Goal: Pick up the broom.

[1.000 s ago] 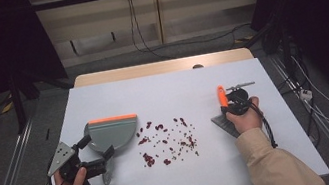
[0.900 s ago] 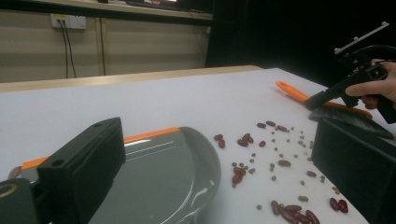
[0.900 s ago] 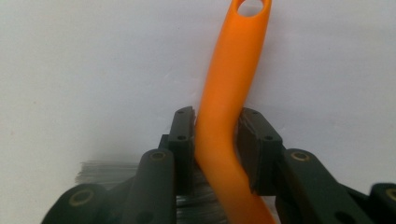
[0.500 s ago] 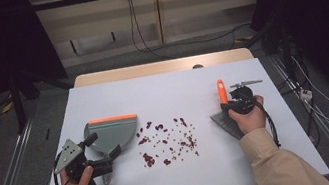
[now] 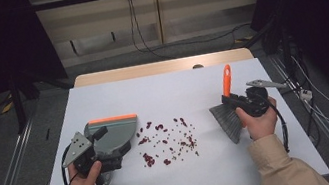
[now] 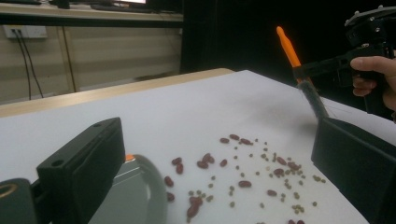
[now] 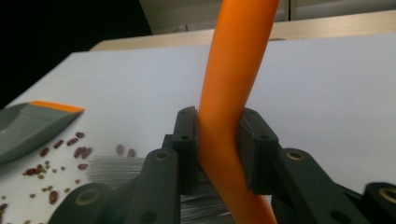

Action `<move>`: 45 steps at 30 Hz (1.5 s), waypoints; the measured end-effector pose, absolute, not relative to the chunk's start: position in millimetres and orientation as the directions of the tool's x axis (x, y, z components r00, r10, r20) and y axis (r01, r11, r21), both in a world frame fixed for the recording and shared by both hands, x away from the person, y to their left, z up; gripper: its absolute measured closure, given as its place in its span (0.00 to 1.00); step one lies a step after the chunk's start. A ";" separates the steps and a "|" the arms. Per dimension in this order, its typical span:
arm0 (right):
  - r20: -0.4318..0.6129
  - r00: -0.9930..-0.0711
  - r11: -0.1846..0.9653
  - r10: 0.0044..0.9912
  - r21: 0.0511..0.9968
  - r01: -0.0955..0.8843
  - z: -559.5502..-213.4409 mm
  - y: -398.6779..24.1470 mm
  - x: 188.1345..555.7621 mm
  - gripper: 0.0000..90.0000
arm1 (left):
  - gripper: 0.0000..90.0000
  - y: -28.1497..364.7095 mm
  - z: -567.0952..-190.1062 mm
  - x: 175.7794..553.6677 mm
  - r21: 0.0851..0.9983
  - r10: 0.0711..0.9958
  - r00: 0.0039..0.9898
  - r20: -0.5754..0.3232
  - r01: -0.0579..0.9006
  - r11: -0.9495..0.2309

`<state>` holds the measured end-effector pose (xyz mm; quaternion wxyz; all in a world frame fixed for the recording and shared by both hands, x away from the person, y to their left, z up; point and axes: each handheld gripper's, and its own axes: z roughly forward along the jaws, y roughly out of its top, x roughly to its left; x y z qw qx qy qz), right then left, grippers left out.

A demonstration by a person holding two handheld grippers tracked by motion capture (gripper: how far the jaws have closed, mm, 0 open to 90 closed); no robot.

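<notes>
On the white desk [image 5: 162, 93] a scatter of red beans [image 5: 166, 138] lay between a grey dustpan [image 5: 111, 134] and a brush [image 5: 229, 112]. The right gripper [image 7: 219, 149] was clamped on the brush's orange handle, bristles low near the desk and well to the right of the beans. The left gripper [image 6: 215, 177] had its jaws spread wide, the dustpan lying just below and beside them, apparently not pinched. Sweeping well would probably need the pan steadied first, its orange lip flat against the desk, then short strokes leftward.
</notes>
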<state>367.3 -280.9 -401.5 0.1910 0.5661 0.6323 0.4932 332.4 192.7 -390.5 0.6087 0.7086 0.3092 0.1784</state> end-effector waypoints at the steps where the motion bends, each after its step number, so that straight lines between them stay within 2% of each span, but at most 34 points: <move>1: 0.329 -0.297 -0.137 0.897 0.844 0.519 -400.4 -281.1 366.2 0.79 | 0.03 190.0 -389.1 332.7 0.973 0.652 0.748 -0.123 0.220 -0.069; 13: 0.413 -0.382 -0.221 0.827 0.863 0.454 -385.1 -275.8 356.7 0.79 | 0.03 161.5 -382.3 339.7 0.973 0.610 0.779 -0.143 0.224 -0.059; 29: 0.373 -0.493 -0.191 0.786 0.905 0.381 -366.8 -232.7 350.7 0.79 | 0.03 112.8 -371.9 346.1 0.966 0.573 0.808 -0.136 0.237 -0.104; 41: 0.333 -0.509 -0.155 0.794 0.920 0.360 -371.3 -202.1 345.7 0.79 | 0.03 77.4 -372.7 353.3 0.948 0.541 0.823 -0.175 0.290 -0.134; 45: 0.319 -0.520 -0.135 0.793 0.923 0.361 -372.7 -193.3 344.6 0.79 | 0.07 67.1 -372.2 357.2 0.940 0.532 0.824 -0.193 0.311 -0.140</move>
